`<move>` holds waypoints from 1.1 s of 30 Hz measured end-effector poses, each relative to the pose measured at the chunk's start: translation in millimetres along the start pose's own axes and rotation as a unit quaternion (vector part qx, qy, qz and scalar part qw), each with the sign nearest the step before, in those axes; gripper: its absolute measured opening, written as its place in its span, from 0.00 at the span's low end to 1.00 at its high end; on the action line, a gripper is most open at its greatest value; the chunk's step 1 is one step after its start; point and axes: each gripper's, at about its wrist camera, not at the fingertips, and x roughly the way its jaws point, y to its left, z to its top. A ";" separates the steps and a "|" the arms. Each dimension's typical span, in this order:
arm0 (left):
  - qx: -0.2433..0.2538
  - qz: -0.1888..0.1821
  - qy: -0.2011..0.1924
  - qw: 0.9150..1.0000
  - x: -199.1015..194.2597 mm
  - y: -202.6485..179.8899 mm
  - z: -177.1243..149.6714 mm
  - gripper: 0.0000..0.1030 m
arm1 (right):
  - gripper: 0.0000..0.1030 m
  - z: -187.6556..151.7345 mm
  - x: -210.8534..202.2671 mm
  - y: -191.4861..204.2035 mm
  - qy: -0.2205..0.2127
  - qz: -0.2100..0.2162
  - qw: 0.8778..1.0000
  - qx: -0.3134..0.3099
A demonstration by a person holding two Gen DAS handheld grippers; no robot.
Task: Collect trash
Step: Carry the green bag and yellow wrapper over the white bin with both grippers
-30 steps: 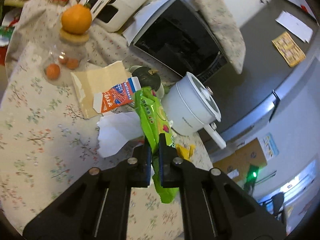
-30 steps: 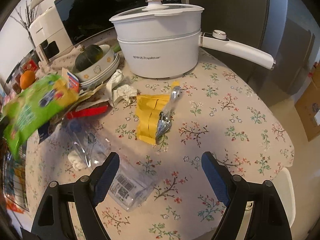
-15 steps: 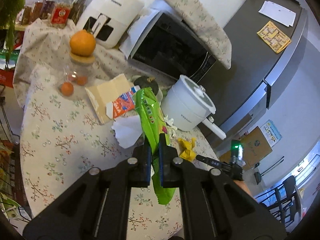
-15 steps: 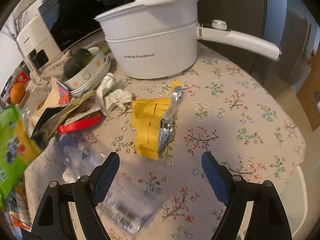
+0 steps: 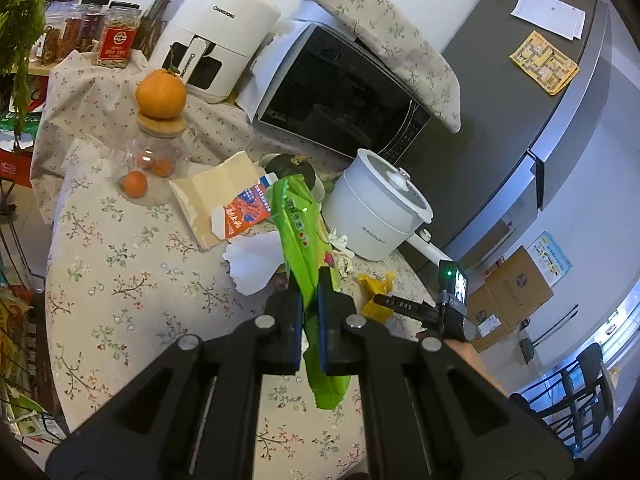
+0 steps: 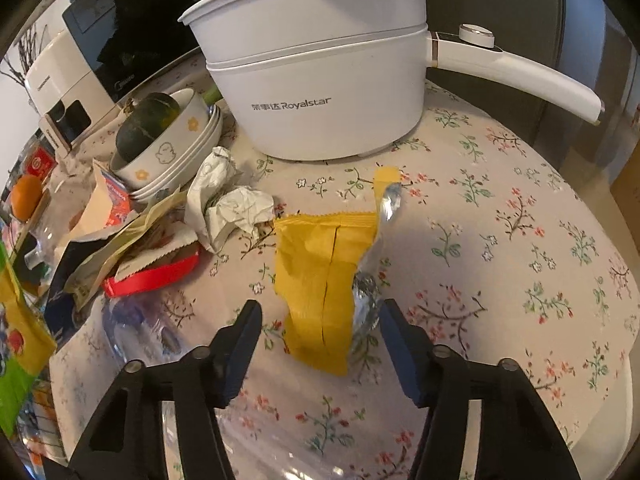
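Left wrist view: the grey refrigerator [image 5: 532, 92] stands behind the white electric pot [image 5: 376, 208], and the black microwave [image 5: 340, 100] and white air fryer [image 5: 216, 36] are behind the pot to its left. The pot sits on the floral tablecloth [image 5: 112, 264]. A stack of bowls [image 6: 176, 152] holding a dark green squash [image 6: 144, 120] is just beside the pot on its left. The green snack bag [image 5: 300, 248] stands upright in front of the pot, clamped between the closed jaws of the left gripper [image 5: 309, 320]. The torn yellow wrapper [image 6: 320, 276], foil lining showing, lies flat on the cloth in front of the pot. The right gripper [image 6: 320, 320] straddles the near end of this wrapper; its jaws are closing, the wrapper lies between them, and the pads stand clear of it on both sides. Crumpled white paper [image 6: 224, 208] lies in front of the pot to its left, touching the wrapper's far corner. A red wrapper [image 6: 152, 280] lies left of that paper.
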 end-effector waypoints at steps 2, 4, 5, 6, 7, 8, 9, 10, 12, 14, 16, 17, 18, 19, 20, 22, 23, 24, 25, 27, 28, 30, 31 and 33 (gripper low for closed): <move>0.001 0.002 0.000 1.000 -0.4 -0.8 -1.3 0.07 | 0.33 1.3 4.0 -0.1 0.001 0.002 1.000 0.001; 0.004 0.004 0.000 1.000 -0.4 -1.8 -1.6 0.07 | 0.25 -0.6 6.6 -1.3 0.004 0.009 1.000 0.005; 0.006 0.006 0.000 1.000 -0.2 -2.6 -2.4 0.07 | 0.23 -1.8 6.1 -1.7 0.005 0.012 1.000 0.007; 0.007 0.008 0.001 1.000 -0.2 -3.3 -2.8 0.07 | 0.22 -2.7 4.1 -1.7 0.005 0.018 1.000 0.007; 0.010 0.008 0.002 1.000 -0.5 -3.8 -3.3 0.07 | 0.22 -3.4 0.4 -1.2 0.003 0.021 1.000 0.006; 0.011 0.009 0.002 1.000 -1.1 -4.2 -3.4 0.07 | 0.21 -4.4 -4.8 -1.2 -0.001 0.024 1.000 0.004; 0.013 0.010 0.001 1.000 -1.8 -4.9 -3.6 0.07 | 0.21 -5.1 -11.3 -0.8 -0.005 0.029 1.000 0.000; 0.015 0.010 0.000 1.000 -2.9 -6.0 -3.7 0.07 | 0.21 -5.7 -17.9 -1.0 -0.008 0.033 0.999 -0.003; 0.018 0.008 -0.001 1.000 -4.6 -9.5 -4.0 0.07 | 0.21 -6.0 -32.5 -3.9 -0.014 0.035 0.999 -0.005; 0.024 0.006 -0.002 1.000 -6.4 -14.8 -5.1 0.07 | 0.20 -6.7 -47.0 -8.5 -0.018 0.037 0.999 -0.001; 0.033 0.004 -0.002 0.999 -7.1 -21.3 -6.9 0.07 | 0.18 -8.0 -61.5 -12.4 -0.021 0.038 0.999 -0.002; 0.037 0.002 -0.001 0.999 -7.3 -25.0 -8.1 0.07 | 0.18 -9.6 -71.1 -14.3 -0.023 0.039 0.999 -0.004; 0.042 0.000 0.000 0.999 -7.6 -29.6 -9.7 0.07 | 0.18 -11.7 -79.7 -16.1 -0.025 0.041 0.999 -0.006; 0.047 -0.001 0.001 0.999 -7.2 -33.3 -10.9 0.07 | 0.17 -12.7 -85.9 -17.0 -0.026 0.042 0.999 -0.008; 0.052 -0.003 0.002 0.999 -6.8 -37.7 -12.5 0.07 | 0.17 -14.7 -93.0 -18.2 -0.027 0.043 0.999 -0.011; 0.063 -0.006 0.004 0.998 -6.4 -47.7 -16.4 0.07 | 0.17 -21.1 -110.3 -21.9 -0.031 0.041 0.999 -0.018; 0.068 -0.008 0.005 0.998 -6.2 -52.3 -18.3 0.07 | 0.17 -24.6 -119.0 -24.3 -0.033 0.041 0.998 -0.020; 0.074 -0.010 0.006 0.997 -5.9 -57.8 -21.0 0.07 | 0.17 -27.1 -124.1 -26.0 -0.033 0.040 0.998 -0.021; 0.082 -0.013 0.008 0.997 -5.5 -65.0 -24.3 0.07 | 0.17 -30.4 -131.4 -29.0 -0.034 0.038 0.998 -0.022; 0.095 -0.019 0.012 0.995 -5.0 -76.6 -29.7 0.07 | 0.17 -36.0 -145.3 -35.7 -0.036 0.036 0.998 -0.021; 0.100 -0.022 0.013 0.995 -4.8 -81.8 -32.5 0.07 | 0.17 -38.3 -150.8 -38.9 -0.037 0.036 0.998 -0.020; 0.115 -0.030 0.018 0.993 -3.9 -95.6 -39.9 0.07 | 0.17 -43.2 -163.9 -47.3 -0.040 0.035 0.998 -0.016; 0.122 -0.034 0.022 0.992 -3.2 -101.8 -43.6 0.07 | 0.17 -46.1 -171.4 -52.4 -0.042 0.034 0.998 -0.013; 0.132 -0.043 0.029 0.990 -1.2 -113.7 -50.5 0.07 | 0.17 -51.6 -184.5 -61.6 -0.045 0.033 0.998 -0.010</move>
